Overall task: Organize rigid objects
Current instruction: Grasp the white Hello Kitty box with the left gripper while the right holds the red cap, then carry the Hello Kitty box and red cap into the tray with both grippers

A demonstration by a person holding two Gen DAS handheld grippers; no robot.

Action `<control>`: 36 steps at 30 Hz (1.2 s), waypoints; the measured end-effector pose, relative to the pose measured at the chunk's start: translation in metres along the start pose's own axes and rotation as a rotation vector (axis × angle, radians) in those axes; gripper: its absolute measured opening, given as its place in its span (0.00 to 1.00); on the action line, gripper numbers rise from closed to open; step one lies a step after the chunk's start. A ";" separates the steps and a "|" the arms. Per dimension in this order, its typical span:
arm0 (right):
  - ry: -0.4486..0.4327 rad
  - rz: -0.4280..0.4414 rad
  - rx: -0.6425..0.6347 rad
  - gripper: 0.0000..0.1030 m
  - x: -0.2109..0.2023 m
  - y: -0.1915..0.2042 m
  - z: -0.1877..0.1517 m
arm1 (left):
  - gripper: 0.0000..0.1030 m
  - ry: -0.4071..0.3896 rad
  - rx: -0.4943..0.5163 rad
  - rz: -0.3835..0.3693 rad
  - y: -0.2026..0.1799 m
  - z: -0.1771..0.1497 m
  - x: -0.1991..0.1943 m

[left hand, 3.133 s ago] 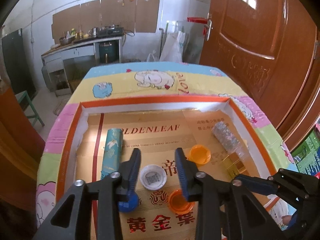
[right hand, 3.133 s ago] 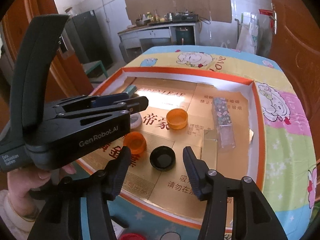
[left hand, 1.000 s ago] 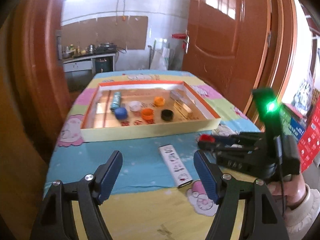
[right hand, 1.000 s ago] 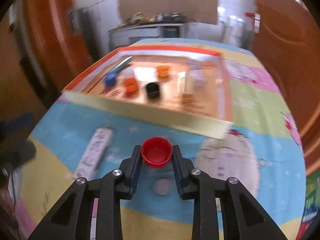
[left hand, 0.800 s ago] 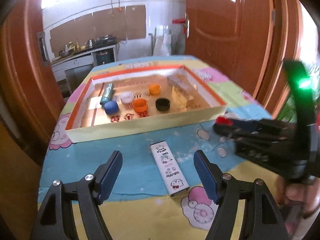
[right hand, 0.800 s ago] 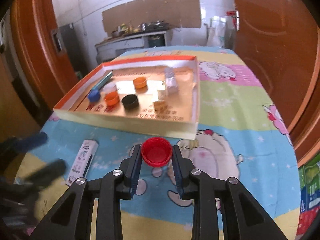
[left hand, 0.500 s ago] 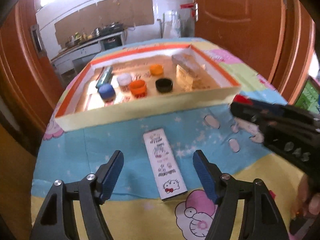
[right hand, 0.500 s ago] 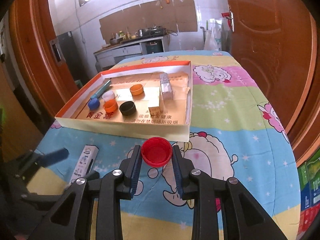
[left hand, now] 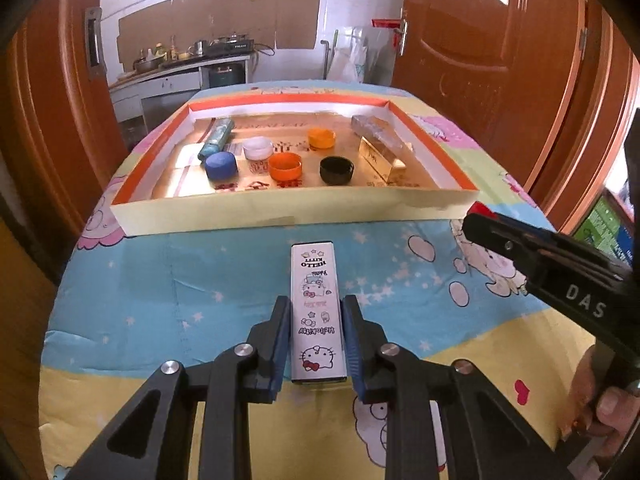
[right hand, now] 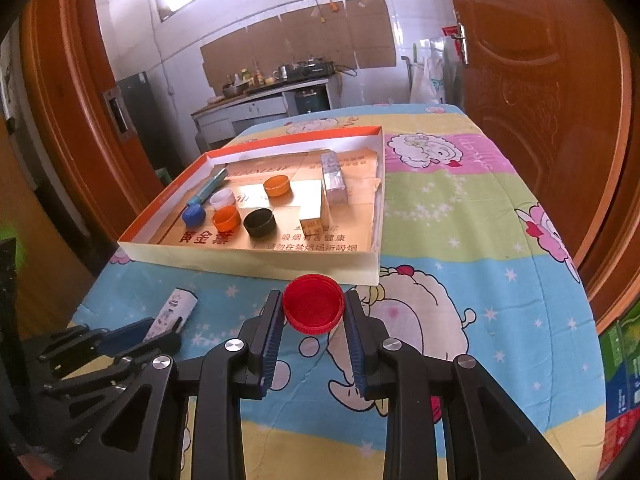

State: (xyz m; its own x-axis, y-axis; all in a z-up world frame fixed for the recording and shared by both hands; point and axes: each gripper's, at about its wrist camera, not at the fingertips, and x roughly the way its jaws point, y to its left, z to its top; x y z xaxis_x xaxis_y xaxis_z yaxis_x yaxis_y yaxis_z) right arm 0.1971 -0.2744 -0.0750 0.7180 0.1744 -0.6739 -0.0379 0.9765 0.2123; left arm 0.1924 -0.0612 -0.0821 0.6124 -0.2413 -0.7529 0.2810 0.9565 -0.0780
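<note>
l gripper [left hand: 316, 316] pinches kitty box [left hand: 317, 312], r gripper [right hand: 314, 312] holds red cap [right hand: 313, 309].

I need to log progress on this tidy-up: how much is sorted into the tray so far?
Mostly done: the tray already holds five caps, a tube and two boxes. In hand: the right gripper clamps the red cap, and the left gripper closes on the Hello Kitty box. Left: placing both in the tray.
</note>
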 end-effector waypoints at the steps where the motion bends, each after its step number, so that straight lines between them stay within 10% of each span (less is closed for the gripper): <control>1: -0.003 0.004 -0.003 0.30 -0.001 0.000 0.000 | 0.26 -0.010 -0.005 -0.008 0.002 0.001 -0.004; 16: -0.012 0.006 -0.127 0.30 -0.013 0.031 0.015 | 0.26 -0.122 0.042 -0.033 0.034 0.074 -0.035; 36: 0.016 0.048 -0.129 0.30 0.024 0.022 0.140 | 0.26 -0.092 0.076 -0.025 0.051 0.173 0.021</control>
State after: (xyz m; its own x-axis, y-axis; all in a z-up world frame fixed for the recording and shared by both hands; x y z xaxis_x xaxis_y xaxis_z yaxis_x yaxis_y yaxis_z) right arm 0.3110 -0.2666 0.0123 0.7023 0.2226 -0.6762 -0.1617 0.9749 0.1530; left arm 0.3475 -0.0462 0.0115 0.6691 -0.2820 -0.6876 0.3500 0.9358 -0.0432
